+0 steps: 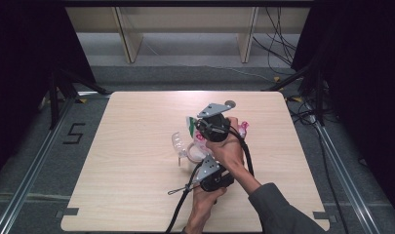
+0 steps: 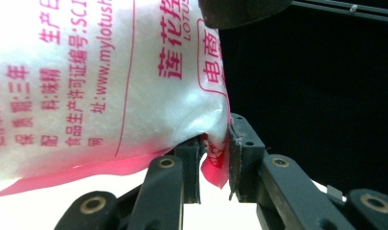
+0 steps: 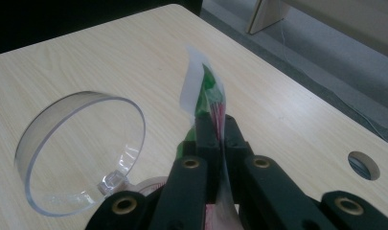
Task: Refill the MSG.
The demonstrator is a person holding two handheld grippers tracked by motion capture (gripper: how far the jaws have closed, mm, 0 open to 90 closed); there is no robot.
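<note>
Grippers both clamp one seasoning packet [image 2: 110, 81] mid-table, left gripper [image 2: 215, 158] on its pink seam, right gripper [image 3: 218, 129] on its green-white edge, beside a clear plastic cup [image 3: 81, 153] on the wooden table [image 3: 110, 57].

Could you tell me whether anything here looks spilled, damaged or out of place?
Nothing looks spilled or torn. The bag of white granules is pinched at a pink corner by the left gripper and at its green-printed edge by the right gripper, and appears intact. The clear plastic cup beside it appears to lie on its side, empty.
</note>
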